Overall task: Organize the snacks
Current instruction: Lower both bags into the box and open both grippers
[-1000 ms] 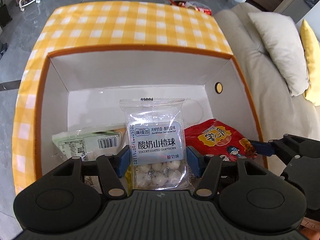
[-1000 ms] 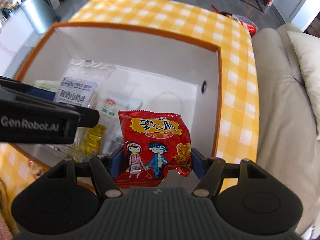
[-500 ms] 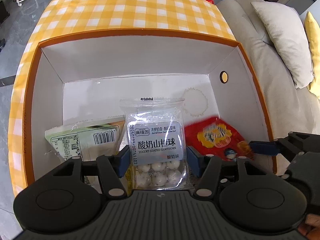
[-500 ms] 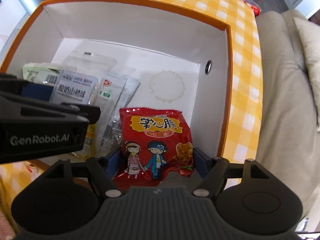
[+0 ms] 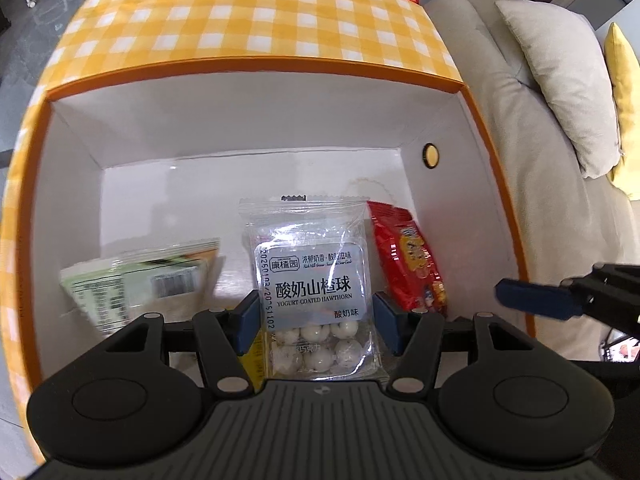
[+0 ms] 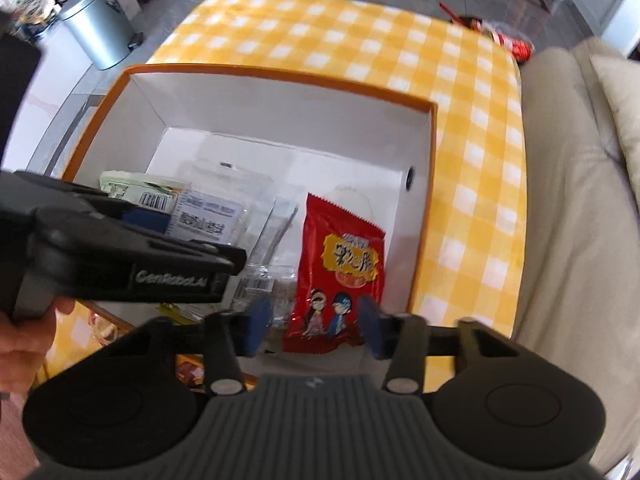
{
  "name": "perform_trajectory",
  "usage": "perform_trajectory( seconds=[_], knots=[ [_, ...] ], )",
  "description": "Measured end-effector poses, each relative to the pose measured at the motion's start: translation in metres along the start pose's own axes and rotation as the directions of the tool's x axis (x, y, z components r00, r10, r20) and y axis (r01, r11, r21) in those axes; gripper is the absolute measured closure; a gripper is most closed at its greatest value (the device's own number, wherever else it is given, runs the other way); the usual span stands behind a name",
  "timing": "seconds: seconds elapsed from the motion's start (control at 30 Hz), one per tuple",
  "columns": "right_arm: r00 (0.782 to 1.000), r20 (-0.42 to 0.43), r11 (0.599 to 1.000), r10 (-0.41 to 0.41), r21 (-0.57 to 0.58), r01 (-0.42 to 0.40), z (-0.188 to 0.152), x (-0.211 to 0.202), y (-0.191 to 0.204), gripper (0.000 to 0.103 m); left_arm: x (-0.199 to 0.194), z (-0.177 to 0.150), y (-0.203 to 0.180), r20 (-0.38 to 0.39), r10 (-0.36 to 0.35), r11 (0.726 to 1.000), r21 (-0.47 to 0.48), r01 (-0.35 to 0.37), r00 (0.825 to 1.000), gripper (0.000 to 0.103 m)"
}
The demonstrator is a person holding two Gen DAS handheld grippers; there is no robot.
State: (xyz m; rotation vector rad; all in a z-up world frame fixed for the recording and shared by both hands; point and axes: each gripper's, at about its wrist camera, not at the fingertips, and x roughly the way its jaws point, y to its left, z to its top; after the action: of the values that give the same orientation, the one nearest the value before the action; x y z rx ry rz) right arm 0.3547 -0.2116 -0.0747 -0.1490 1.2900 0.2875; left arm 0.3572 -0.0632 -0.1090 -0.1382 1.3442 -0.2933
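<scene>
My left gripper (image 5: 314, 320) is shut on a clear pack of yogurt-coated hawthorn balls (image 5: 312, 280), held upright over the white, orange-rimmed box (image 5: 256, 68). A red snack packet (image 6: 344, 272) rests inside the box by its right wall, also seen as the red packet (image 5: 408, 260) in the left wrist view. My right gripper (image 6: 314, 324) hovers above that packet with its jaws closing; the pads do not touch the packet. A green packet (image 5: 152, 280) lies in the box at the left.
The box stands on a yellow checked tablecloth (image 6: 360, 40). Clear wrappers (image 6: 276, 232) lie on the box floor. A beige sofa (image 5: 540, 160) with pillows is on the right, and a metal bin (image 6: 96, 28) stands far left. A hand (image 6: 20, 340) holds the left gripper.
The right gripper let go of the red packet and rose; the packet now rests in the box by the right wall. The left gripper kept still with its pack.
</scene>
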Motion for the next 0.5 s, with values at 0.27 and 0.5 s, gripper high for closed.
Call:
perform_trajectory(
  seconds=[0.27,0.5],
  knots=[
    [0.999,0.038,1.0,0.004,-0.029,-0.003,-0.01,0.0,-0.008,0.078,0.022,0.009,-0.02,-0.014,0.1,0.995,0.032,-0.099,0.995,0.036],
    [0.998,0.068,0.996,0.013,-0.084,-0.007,-0.016,0.006,-0.003,0.078,0.028,0.012,-0.019,-0.021,0.095,0.995,0.013,-0.095,0.995,0.033]
  ],
)
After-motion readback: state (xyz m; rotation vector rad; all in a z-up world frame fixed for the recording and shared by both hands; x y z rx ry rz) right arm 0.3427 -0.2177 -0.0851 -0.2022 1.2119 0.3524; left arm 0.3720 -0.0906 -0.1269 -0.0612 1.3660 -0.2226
